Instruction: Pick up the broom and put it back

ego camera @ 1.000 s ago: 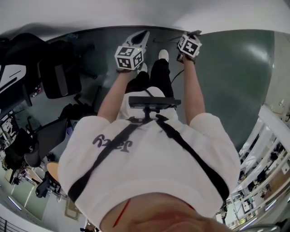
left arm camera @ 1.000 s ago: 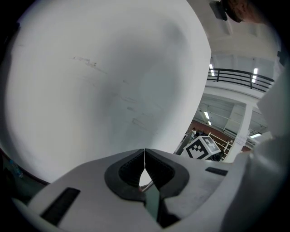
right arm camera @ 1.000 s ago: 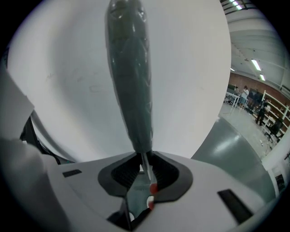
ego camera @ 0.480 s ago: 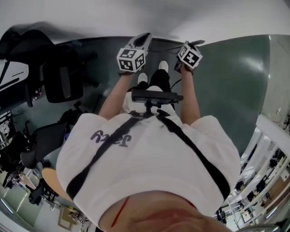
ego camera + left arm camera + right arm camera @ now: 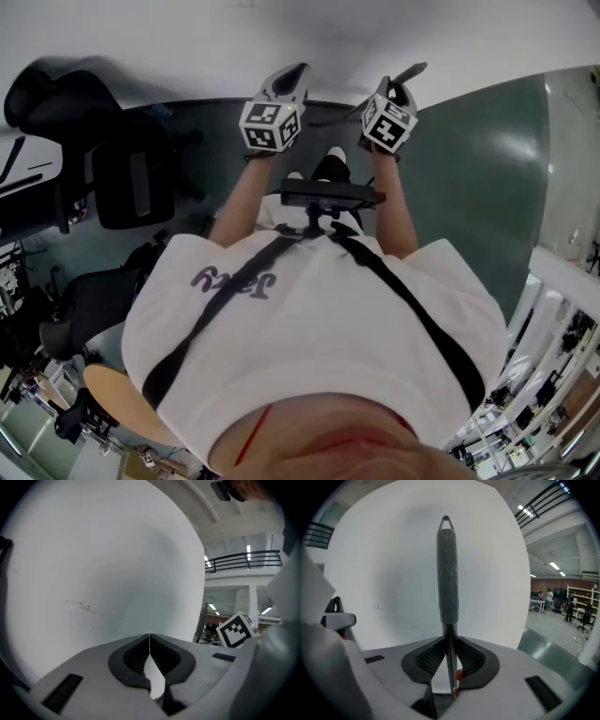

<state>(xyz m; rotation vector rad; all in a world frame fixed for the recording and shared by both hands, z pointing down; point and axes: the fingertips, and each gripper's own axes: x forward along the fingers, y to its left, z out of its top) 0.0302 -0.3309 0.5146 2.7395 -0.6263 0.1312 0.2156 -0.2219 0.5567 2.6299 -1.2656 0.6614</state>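
Broom handle (image 5: 448, 569) clamped between right tongs (image 5: 448, 645); seemingly upright.

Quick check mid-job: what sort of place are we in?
Probably a large open workshop or office hall: black swivel office chairs on a glossy green floor, a black-railed upper gallery, and strip-lit shelving beyond the white wall.

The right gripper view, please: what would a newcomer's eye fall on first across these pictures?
The grey broom handle stands upright, clamped in the right gripper, against a white wall. The left gripper is shut and empty. A black chair stands at the head view's left.
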